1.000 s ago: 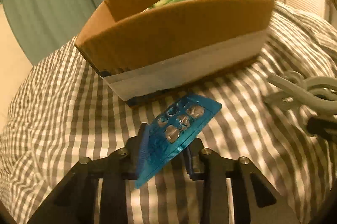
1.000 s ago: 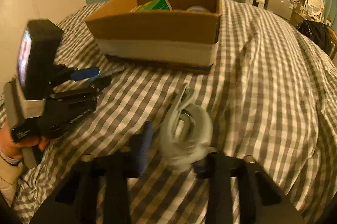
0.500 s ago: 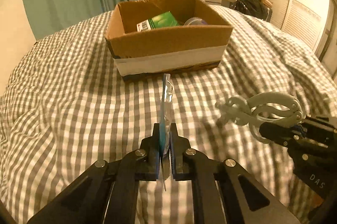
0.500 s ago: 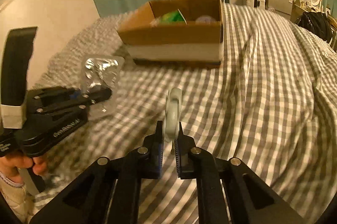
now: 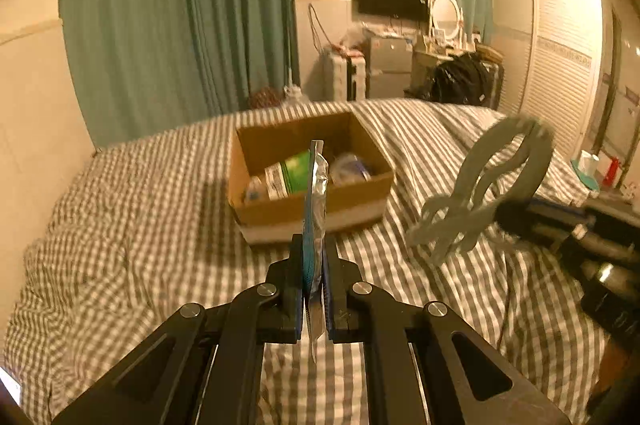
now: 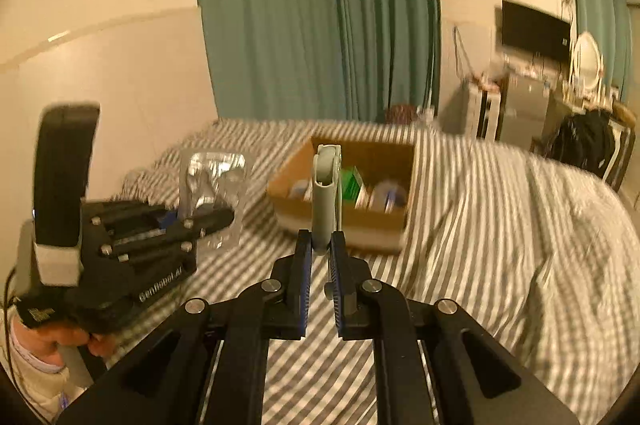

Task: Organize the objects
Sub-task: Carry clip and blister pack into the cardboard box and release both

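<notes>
While both tools are clamped, left tool [image 5: 313, 289] on a blister pack [image 5: 315, 193], right tool [image 6: 320, 265] on a grey clip [image 6: 326, 193], both held above the bed [image 5: 120, 225], box [image 5: 308, 213] has some items; these two remain.

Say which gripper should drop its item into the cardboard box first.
Probably left. The left gripper holds the blister pack pointing straight at the cardboard box; the right gripper's grey clip looks slightly off-centre.
</notes>
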{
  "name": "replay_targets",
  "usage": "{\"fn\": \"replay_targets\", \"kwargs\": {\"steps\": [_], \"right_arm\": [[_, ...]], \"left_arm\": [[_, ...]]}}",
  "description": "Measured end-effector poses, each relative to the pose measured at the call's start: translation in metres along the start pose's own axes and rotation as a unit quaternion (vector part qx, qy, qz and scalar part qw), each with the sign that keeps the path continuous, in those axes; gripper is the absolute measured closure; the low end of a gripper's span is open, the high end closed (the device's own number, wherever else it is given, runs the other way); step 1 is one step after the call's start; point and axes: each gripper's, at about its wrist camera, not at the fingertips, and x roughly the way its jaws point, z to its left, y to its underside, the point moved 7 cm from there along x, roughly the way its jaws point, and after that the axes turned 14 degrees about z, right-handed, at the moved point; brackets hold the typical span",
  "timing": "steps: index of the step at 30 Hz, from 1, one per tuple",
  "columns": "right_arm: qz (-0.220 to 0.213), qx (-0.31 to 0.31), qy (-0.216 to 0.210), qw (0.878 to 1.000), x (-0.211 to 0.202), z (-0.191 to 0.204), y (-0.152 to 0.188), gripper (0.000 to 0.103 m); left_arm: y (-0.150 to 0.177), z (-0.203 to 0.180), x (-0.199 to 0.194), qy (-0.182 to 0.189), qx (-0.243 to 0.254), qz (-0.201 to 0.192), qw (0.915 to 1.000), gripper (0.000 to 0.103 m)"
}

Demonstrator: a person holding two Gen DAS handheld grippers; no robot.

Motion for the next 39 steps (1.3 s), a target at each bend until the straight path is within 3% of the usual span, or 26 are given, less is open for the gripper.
{"fn": "replay_targets", "kwargs": {"steps": [8, 16, 19, 23, 30, 35, 39], "right_arm": [[-0.042, -0.018, 0.018, 0.999, -0.003, -0.021, -0.067, 0.094], [-0.059, -0.038, 0.040, 0.997, 0.051, -0.050, -0.147, 0.094], [-0.057, -0.038, 0.046, 0.997, 0.084, -0.058, -0.167, 0.094], [-0.038, -0.035, 0.045, 0.998, 0.142, -0.065, -0.170, 0.094], [0.062, 0.011, 0.005, 0.998, 0.253, -0.091, -0.151, 0.094], [0.082, 0.033, 0.000, 0.996, 0.274, -0.098, -0.141, 0.094], [0.071, 0.044, -0.008, 0.996, 0.256, -0.100, -0.145, 0.093]], "left_arm": [[-0.050, 0.026, 0.009, -0.033, -0.042, -0.028, 0.9982, 0.095], [-0.126, 0.039, 0.057, -0.014, -0.049, -0.051, 0.9974, 0.095], [-0.146, 0.047, 0.091, -0.034, -0.050, -0.049, 0.9970, 0.095], [-0.156, 0.049, 0.138, -0.027, -0.059, -0.034, 0.9974, 0.095], [-0.154, 0.049, 0.212, -0.018, -0.056, 0.008, 0.9982, 0.095], [-0.149, 0.052, 0.223, -0.015, -0.053, 0.014, 0.9984, 0.095], [-0.143, 0.058, 0.218, 0.001, -0.061, 0.023, 0.9979, 0.092]]}}
